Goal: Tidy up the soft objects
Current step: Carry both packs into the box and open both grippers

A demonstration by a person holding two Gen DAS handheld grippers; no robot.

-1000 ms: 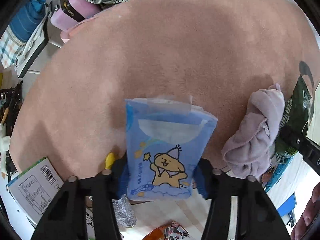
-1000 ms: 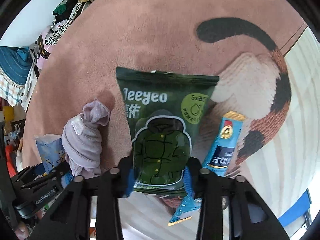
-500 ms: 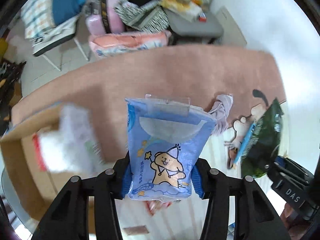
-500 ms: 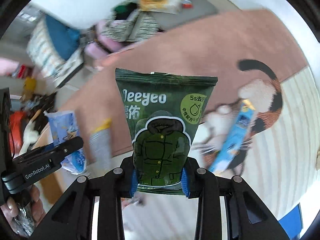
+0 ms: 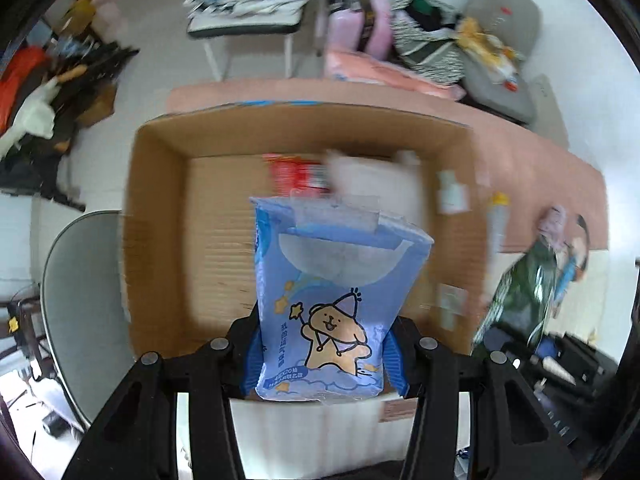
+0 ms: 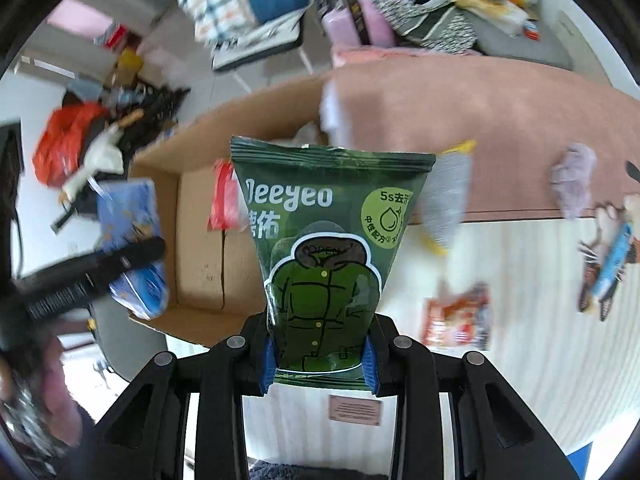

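Note:
My left gripper (image 5: 322, 364) is shut on a blue tissue pack with a cartoon bear (image 5: 336, 304) and holds it above an open cardboard box (image 5: 160, 216). My right gripper (image 6: 320, 356) is shut on a dark green wipes pack (image 6: 328, 248) and holds it to the right of the box (image 6: 200, 240). The blue pack (image 6: 132, 248) and left gripper also show in the right wrist view. The green pack (image 5: 524, 292) shows at the right of the left wrist view. A red packet (image 5: 296, 172) and a white pack (image 5: 368, 180) lie in the box.
A pink rug (image 6: 500, 104) carries a lilac cloth (image 6: 572, 184), a silver-yellow pouch (image 6: 444, 196) and a blue sachet (image 6: 612, 260). An orange snack packet (image 6: 456, 320) lies on the wood floor. A chair, bags and clutter (image 5: 248, 0) stand behind. A grey round seat (image 5: 80, 300) is left of the box.
Both grippers have lifted off the rug with their packs and swung left. The cardboard box now lies under the left gripper.

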